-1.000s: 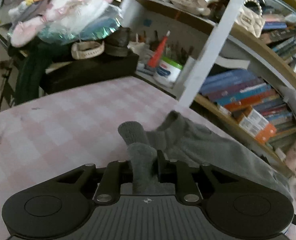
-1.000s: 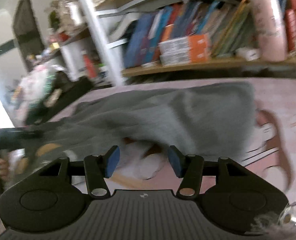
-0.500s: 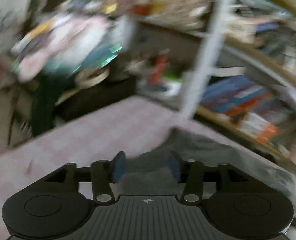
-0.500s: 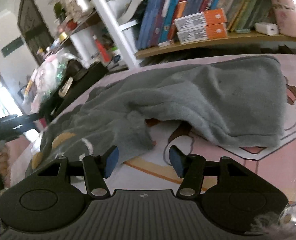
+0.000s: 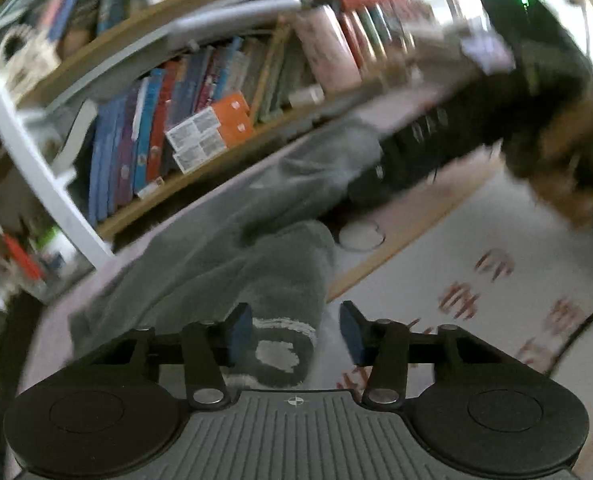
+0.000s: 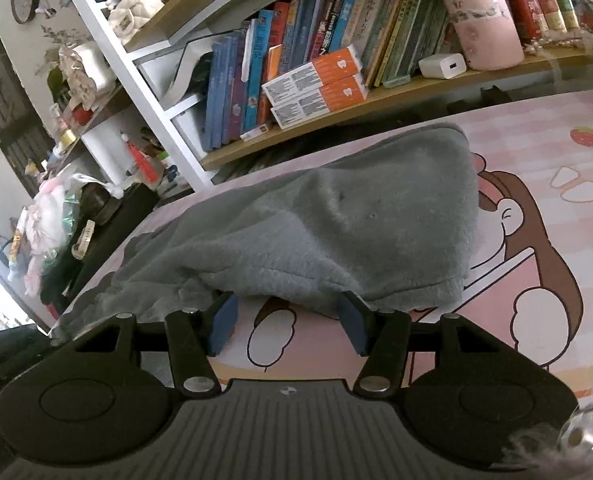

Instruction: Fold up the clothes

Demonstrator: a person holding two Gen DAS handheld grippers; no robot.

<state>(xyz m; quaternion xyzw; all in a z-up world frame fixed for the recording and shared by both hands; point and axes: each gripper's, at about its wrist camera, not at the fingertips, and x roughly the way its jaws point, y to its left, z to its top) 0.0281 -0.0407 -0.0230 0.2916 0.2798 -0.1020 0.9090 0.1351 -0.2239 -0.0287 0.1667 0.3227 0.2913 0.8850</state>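
Note:
A grey fleece garment [image 6: 336,224] lies spread on a pink cartoon-print cloth [image 6: 536,248]. In the left wrist view the garment [image 5: 264,248] has a folded part with a white patch just before my fingers. My left gripper [image 5: 296,330] is open, and the garment's folded end lies between the jaws without being pinched. My right gripper [image 6: 287,322] is open and empty, its fingertips at the garment's near hem. The other gripper and hand [image 5: 476,128] show blurred at the garment's far end in the left wrist view.
A wooden bookshelf [image 6: 376,92] with books and orange boxes [image 6: 320,84] runs along the far edge. A white shelf post [image 6: 136,80] stands at the left. A black box with cluttered items [image 6: 108,224] sits at the far left.
My left gripper let go of the grey garment, opened, and swung round toward the bookshelf side. My right gripper stayed open and moved closer to the garment's hem.

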